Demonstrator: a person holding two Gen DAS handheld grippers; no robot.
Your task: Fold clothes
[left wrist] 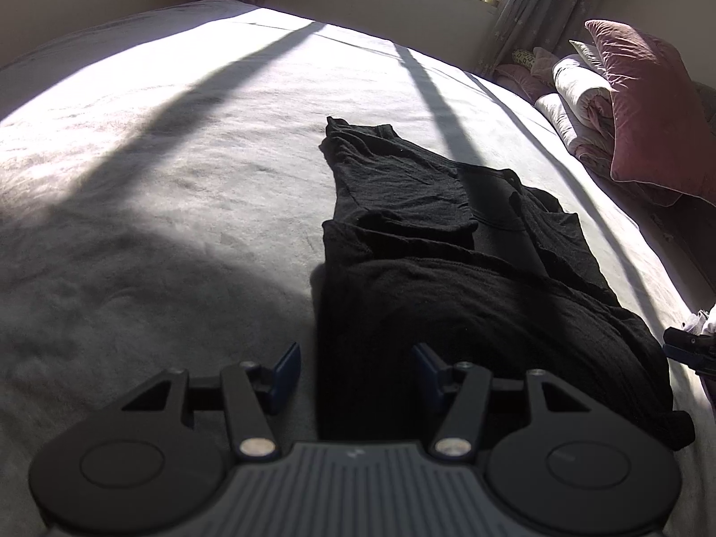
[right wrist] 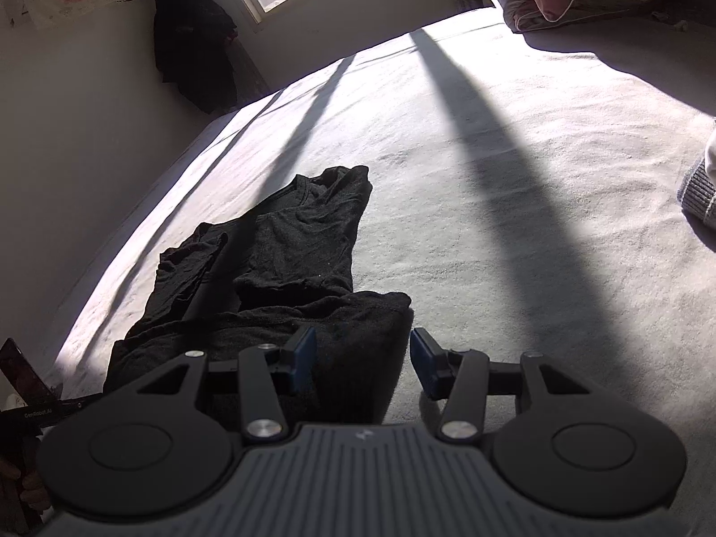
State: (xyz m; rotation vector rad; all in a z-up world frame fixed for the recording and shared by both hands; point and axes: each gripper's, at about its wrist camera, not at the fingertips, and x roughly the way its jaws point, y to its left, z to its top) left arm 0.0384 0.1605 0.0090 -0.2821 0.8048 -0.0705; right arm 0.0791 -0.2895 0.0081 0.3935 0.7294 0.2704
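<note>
Left gripper (left wrist: 355,369): jaws wide apart, holding nothing.
Right gripper (right wrist: 362,360): jaws wide apart, holding nothing.
Black garment (left wrist: 447,268): partly folded on bed (left wrist: 156,179).

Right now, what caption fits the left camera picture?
Open left gripper hovers over a rumpled black shirt on the sunlit bed.
</note>
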